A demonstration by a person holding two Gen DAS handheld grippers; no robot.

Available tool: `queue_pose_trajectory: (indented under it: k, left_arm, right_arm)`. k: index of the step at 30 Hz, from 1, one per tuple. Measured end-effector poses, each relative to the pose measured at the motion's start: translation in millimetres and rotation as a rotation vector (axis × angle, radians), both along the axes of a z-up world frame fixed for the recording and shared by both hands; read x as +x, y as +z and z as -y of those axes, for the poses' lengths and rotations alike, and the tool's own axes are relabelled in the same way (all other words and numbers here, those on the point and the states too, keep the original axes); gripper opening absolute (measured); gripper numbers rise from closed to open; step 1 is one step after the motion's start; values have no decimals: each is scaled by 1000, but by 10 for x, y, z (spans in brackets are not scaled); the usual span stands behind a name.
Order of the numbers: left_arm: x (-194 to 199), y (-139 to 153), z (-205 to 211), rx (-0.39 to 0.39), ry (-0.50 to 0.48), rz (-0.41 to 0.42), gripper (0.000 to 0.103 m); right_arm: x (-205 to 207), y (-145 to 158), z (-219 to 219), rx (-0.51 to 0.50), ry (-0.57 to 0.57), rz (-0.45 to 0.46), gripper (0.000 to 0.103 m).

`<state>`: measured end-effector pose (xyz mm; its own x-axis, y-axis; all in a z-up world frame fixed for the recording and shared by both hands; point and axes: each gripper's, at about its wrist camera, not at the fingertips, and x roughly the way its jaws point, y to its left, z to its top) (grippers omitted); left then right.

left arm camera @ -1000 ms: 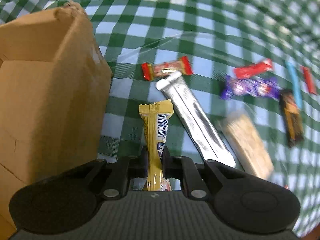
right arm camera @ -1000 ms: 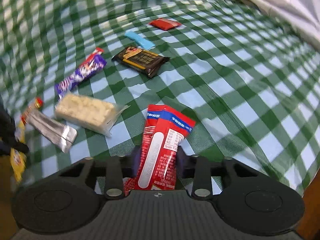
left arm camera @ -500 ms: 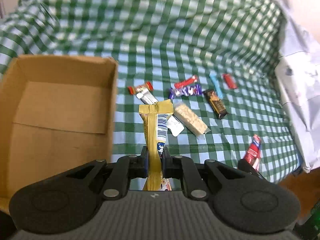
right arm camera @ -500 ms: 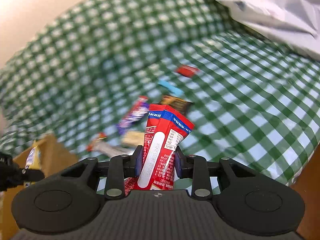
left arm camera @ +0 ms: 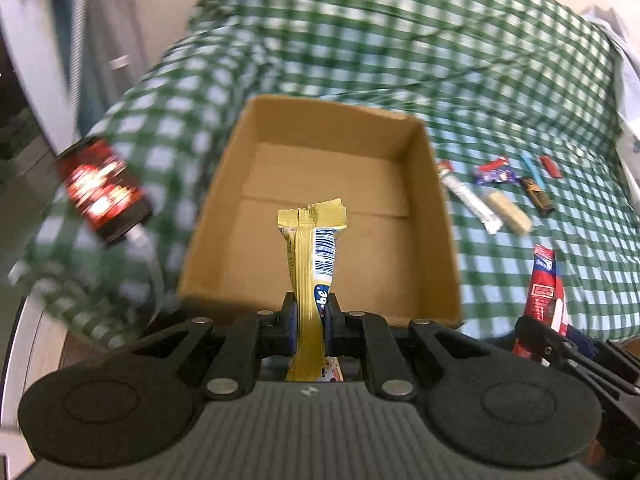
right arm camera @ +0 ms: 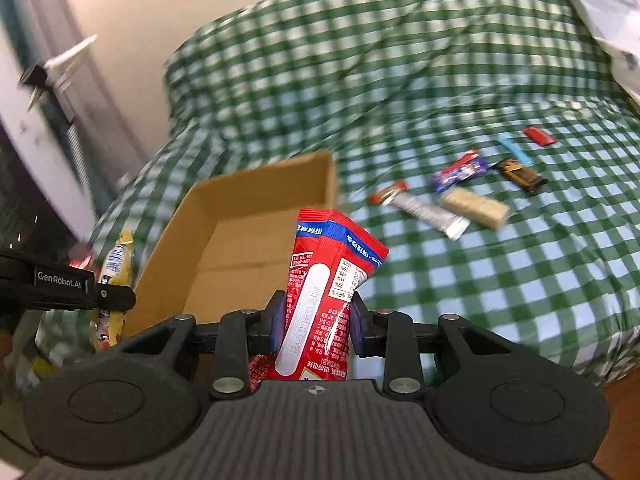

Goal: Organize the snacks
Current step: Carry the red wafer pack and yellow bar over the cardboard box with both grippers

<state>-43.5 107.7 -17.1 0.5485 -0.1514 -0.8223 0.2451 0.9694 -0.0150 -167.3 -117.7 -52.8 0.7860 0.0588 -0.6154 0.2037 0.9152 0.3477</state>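
Above the open cardboard box [left arm camera: 434, 216], the left hand-held gripper [left arm camera: 310, 322] pinches a yellow snack bar [left arm camera: 312, 256], the box floor bare below. Beside the box's right wall, the right hand-held gripper [right arm camera: 316, 322] clamps a red packet [right arm camera: 328, 280]. Loose snacks [right arm camera: 452, 200] lie further right on the checked cloth [right arm camera: 500, 280].

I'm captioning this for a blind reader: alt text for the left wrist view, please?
The left gripper holds a yellow snack bar upright over an empty cardboard box on a green checked cloth. More snacks lie right of the box.
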Motion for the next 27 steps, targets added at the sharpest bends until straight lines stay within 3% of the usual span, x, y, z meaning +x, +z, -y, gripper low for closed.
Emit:
queue_pose_trajectory:
  k: [5,10,27]
  left_arm:
    - [-235,-43,-351,-33,31,13,13]
    - [-353,-61,-394,-63,3,30,13]
    - [-463,-87,-430,-76,-33,49,13]
  right_arm:
    - [-141,118,-391,-69,79,-4,33]
    - [-235,230,-604,-133,104,9,33]
    - [-276,290,-747,-187,125,0,34]
